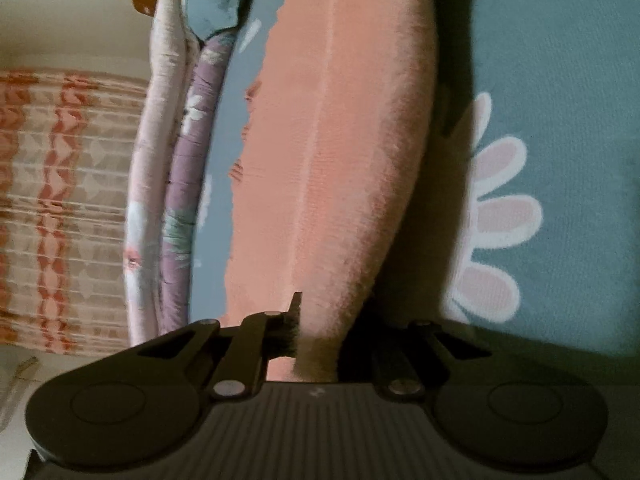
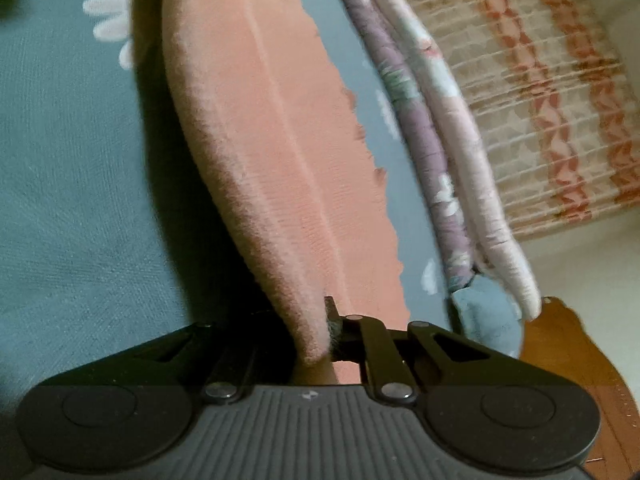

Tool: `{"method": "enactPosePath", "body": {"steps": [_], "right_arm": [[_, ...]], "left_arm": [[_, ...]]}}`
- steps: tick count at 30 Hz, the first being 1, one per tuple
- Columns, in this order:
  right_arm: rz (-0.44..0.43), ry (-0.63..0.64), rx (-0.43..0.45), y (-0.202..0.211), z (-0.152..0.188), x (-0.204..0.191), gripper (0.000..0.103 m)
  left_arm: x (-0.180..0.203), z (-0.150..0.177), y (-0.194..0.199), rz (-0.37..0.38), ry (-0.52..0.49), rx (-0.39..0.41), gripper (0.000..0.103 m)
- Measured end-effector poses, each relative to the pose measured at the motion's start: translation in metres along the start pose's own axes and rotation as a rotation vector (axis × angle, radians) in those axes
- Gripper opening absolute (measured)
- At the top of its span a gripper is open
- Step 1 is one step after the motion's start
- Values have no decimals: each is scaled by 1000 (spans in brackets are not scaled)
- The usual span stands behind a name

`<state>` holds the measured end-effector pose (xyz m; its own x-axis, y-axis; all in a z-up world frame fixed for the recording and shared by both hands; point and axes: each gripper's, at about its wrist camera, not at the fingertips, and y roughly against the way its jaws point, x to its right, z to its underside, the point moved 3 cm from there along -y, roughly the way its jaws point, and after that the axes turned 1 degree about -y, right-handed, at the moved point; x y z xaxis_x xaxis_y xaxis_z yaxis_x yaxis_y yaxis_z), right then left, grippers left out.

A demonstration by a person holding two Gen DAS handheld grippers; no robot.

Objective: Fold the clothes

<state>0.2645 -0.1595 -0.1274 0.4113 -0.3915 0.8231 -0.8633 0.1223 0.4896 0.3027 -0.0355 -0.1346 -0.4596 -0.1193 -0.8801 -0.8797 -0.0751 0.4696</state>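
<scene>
We hold a salmon-pink fleece cloth stretched between us, above a teal bed cover with white flowers. The left hand-held gripper is clenched on one end of it, and the right hand-held gripper grips the opposite end. We judge the cloth soft, light and limp: it will sag wherever it is unsupported, so corners and edges are the places to pinch. Folded bedding lies along the far side.

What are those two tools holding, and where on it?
Both hold the pink cloth: the left tool and the right tool each pinch its edge, at opposite ends.
</scene>
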Motion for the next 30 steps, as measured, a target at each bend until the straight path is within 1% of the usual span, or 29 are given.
{"method": "enactPosePath", "body": {"steps": [4,8,12,19,23,26,29,30], "right_arm": [[17,-41,12,16,-3,14,13],[4,-48,22,43,3,15,13],[-5,13,34,79,18,-4,13],[-8,50,45,138,45,-40,13],[3,56,49,160,55,-55,13],[19,61,51,167,60,-67,13],[26,64,31,169,65,-78,15],[22,61,27,171,67,-81,17]], "left_arm": [[0,2,28,-12,7,5,6],[0,4,57,-21,14,11,6],[19,10,94,-27,-10,26,7],[58,17,147,-60,-50,54,7],[80,21,177,-79,-73,70,7],[95,24,195,-85,-84,80,7],[104,28,203,-62,-72,81,15],[107,29,205,-54,-69,81,15]]}}
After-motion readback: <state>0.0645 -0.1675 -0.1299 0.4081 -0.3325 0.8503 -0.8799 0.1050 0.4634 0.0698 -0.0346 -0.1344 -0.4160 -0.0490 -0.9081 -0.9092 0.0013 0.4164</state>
